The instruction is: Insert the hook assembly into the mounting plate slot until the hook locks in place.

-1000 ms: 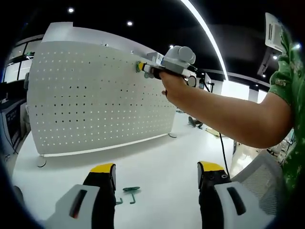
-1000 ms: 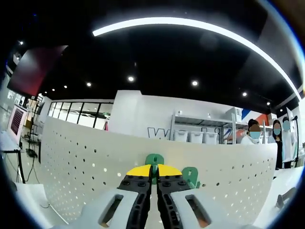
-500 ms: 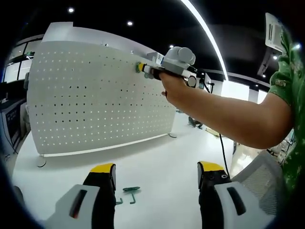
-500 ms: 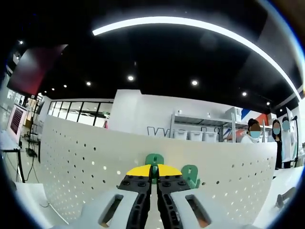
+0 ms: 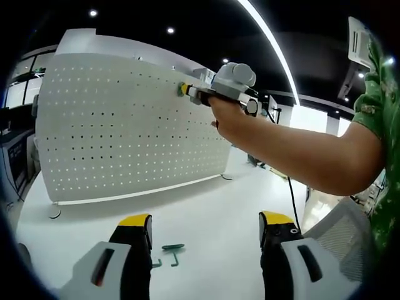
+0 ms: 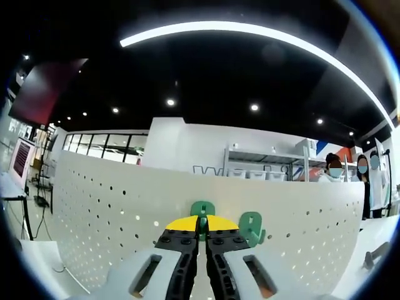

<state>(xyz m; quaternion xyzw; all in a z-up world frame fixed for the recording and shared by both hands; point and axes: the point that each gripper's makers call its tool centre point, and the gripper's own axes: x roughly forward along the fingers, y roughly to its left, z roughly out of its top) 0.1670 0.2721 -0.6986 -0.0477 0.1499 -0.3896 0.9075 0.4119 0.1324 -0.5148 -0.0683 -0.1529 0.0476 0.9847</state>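
Observation:
A white pegboard [image 5: 125, 125] stands upright on the white table [image 5: 206, 212]. In the left gripper view the right gripper [image 5: 183, 90] is held by a hand at the board's top edge, with a green hook between its yellow tips. In the right gripper view my right gripper [image 6: 202, 219] is shut on that green hook [image 6: 202, 209], pressed against the pegboard [image 6: 94, 212] near its top. A second green hook [image 6: 250, 226] sits in the board just to the right. My left gripper [image 5: 205, 228] hangs open over the table, nothing between its jaws. Two loose green hooks [image 5: 171, 252] lie on the table near it.
A person's bare forearm [image 5: 294, 153] and green patterned sleeve [image 5: 378, 106] cross the right of the left gripper view. People in masks [image 6: 334, 175] stand beyond the board by shelving [image 6: 262, 169]. A mesh chair back [image 5: 340, 234] sits at lower right.
The right gripper has shifted very slightly along the board's top edge; the second hook sits a touch further right in its view. The left gripper has not moved.

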